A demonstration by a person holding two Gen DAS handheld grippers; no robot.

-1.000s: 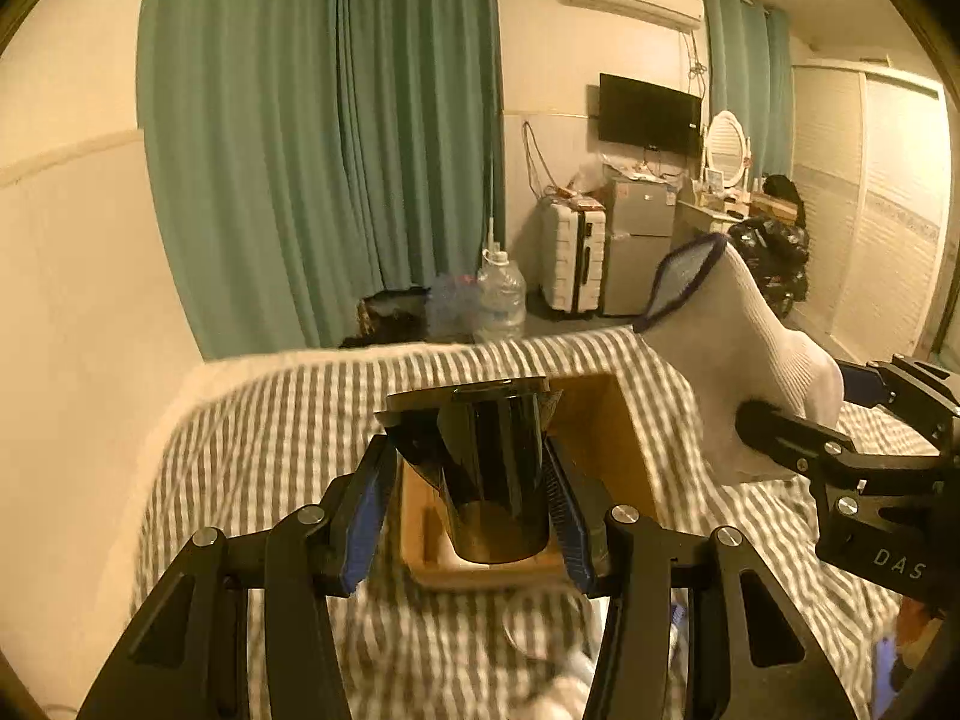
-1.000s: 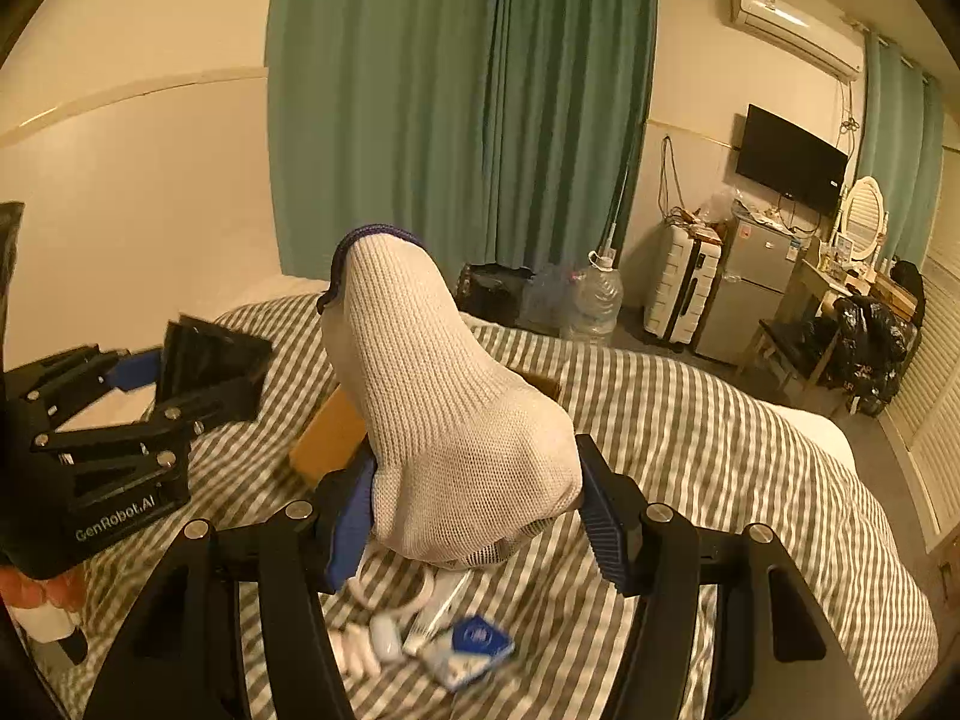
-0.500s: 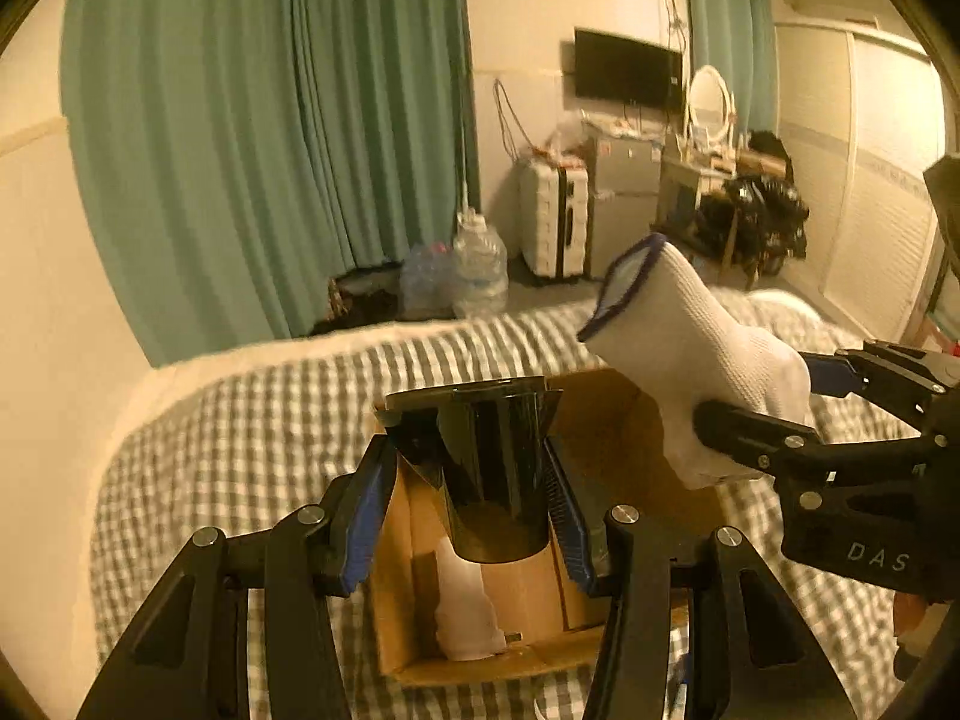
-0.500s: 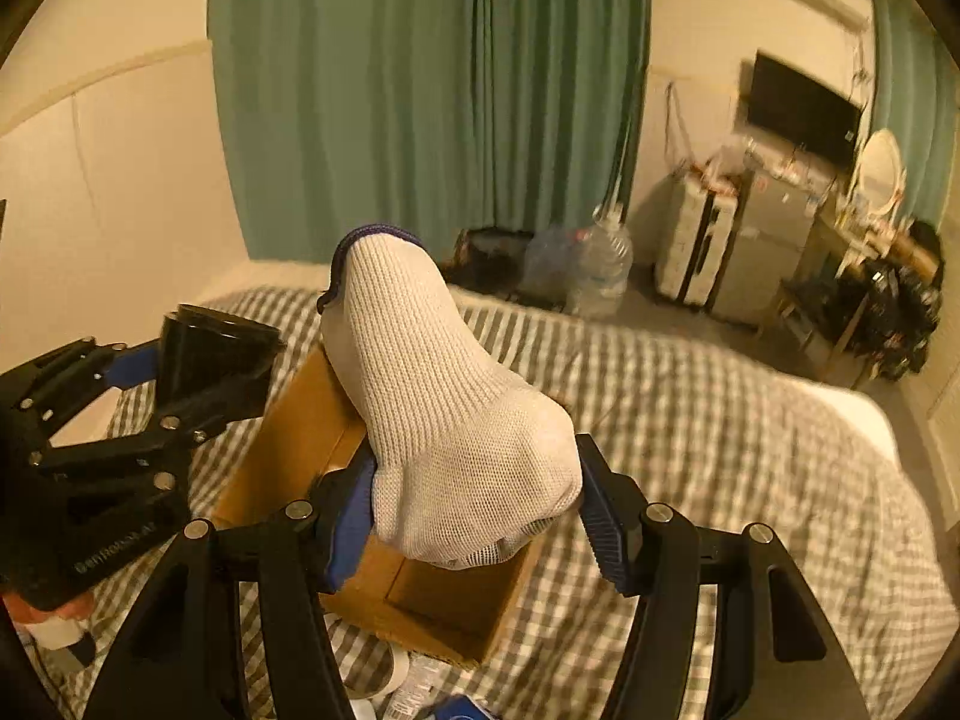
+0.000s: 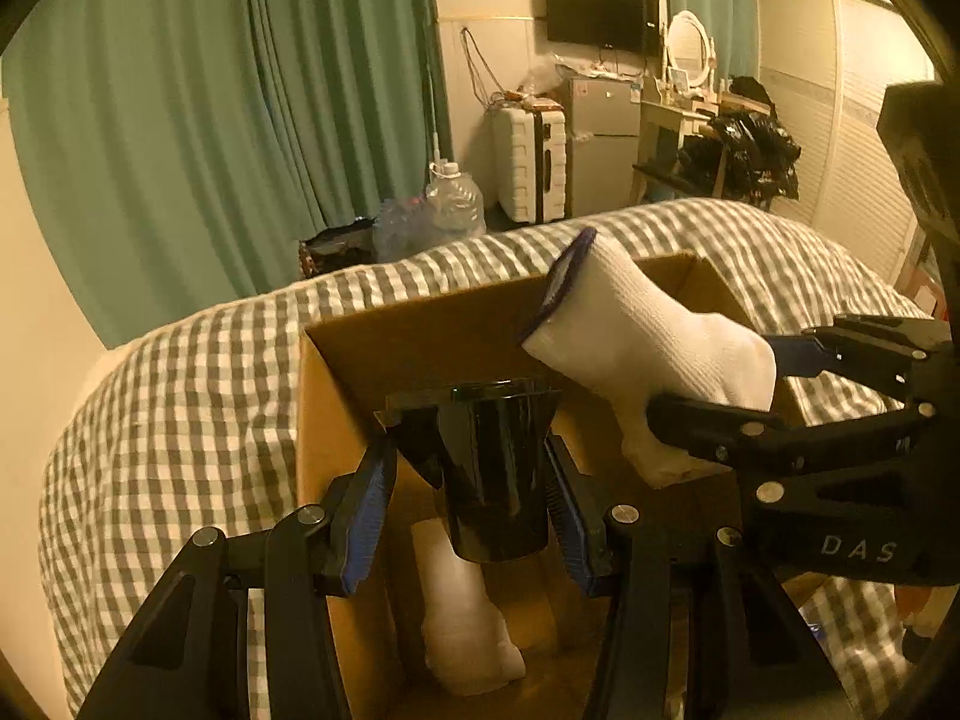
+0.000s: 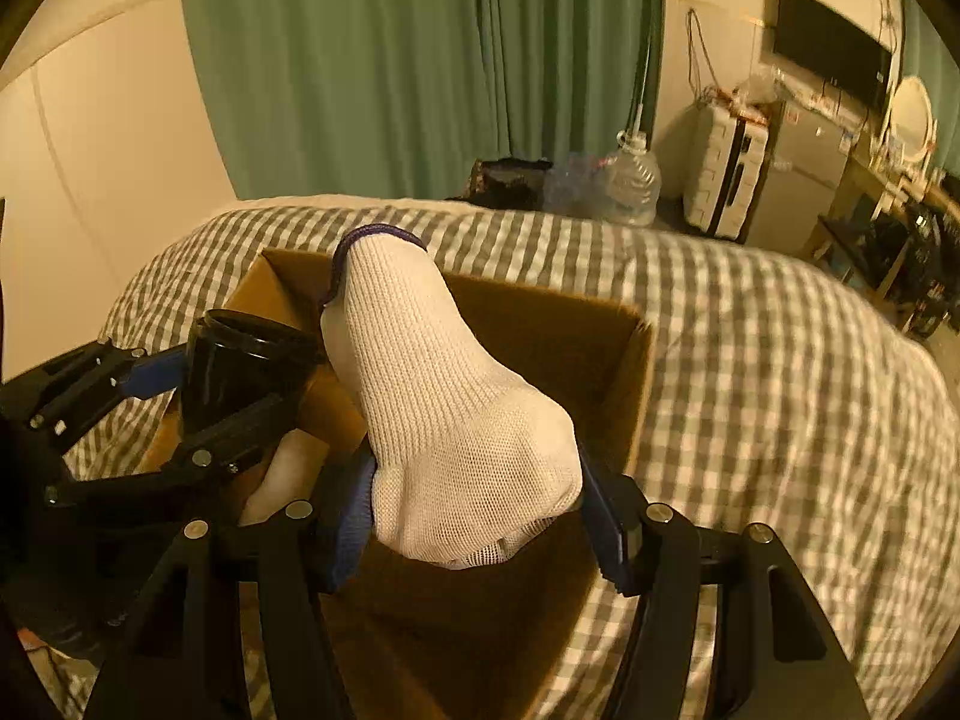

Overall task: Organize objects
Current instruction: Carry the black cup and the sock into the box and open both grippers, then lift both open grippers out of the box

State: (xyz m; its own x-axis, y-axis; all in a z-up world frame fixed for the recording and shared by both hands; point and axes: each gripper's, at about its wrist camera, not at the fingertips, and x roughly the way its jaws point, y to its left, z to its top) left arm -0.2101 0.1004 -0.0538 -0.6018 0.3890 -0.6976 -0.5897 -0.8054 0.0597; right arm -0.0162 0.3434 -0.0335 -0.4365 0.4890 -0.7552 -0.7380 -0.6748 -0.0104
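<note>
An open cardboard box (image 5: 336,420) sits on a checked bed; it also shows in the right wrist view (image 6: 636,372). My left gripper (image 5: 474,498) is shut on a black cup (image 5: 492,468) and holds it upright over the box's left part. My right gripper (image 6: 474,516) is shut on a white sock with a blue cuff (image 6: 438,396) and holds it over the box's right part. The sock (image 5: 648,336) and the right gripper (image 5: 774,396) also show in the left wrist view. Another white sock (image 5: 462,624) lies on the box floor below the cup.
The checked bedcover (image 6: 780,360) surrounds the box. Green curtains (image 5: 240,120) hang behind. A water jug (image 5: 450,204), a white suitcase (image 5: 534,162), a small fridge and a cluttered desk stand on the floor beyond the bed.
Both grippers have moved forward and down over the box, still holding the cup and the sock. The box now fills the lower view and its inside shows.
</note>
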